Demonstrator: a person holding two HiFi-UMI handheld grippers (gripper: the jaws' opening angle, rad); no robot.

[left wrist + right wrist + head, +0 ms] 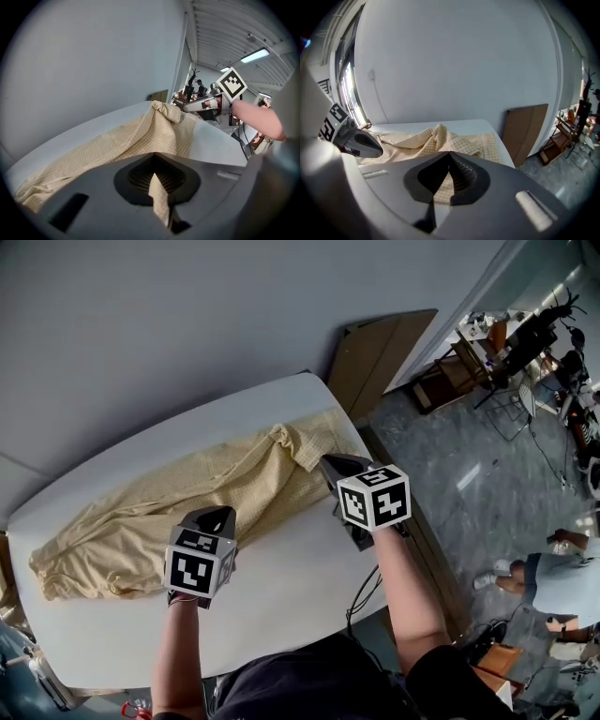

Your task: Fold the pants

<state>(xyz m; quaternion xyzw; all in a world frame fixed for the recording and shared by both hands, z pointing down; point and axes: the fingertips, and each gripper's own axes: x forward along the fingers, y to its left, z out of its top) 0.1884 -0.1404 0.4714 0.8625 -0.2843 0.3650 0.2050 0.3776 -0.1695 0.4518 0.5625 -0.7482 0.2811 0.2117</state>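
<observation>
Two grips: left claw point(219, 514) and right claw point(334, 463) each clamped the near edge of the pale-yellow checked fabric pants point(187, 493), which lay lengthwise beyond them along the white counter point(291, 568).

The left gripper point(157, 182) has its dark jaws closed on a narrow fold of the pale yellow checked pants point(140, 136). From there the cloth runs away across the white table point(220, 146) and rises to a bunched peak near the far end. Just beyond that peak is the right gripper point(202, 105), on a bare forearm point(257, 120). A plain grey wall point(93, 61) stands behind.
</observation>
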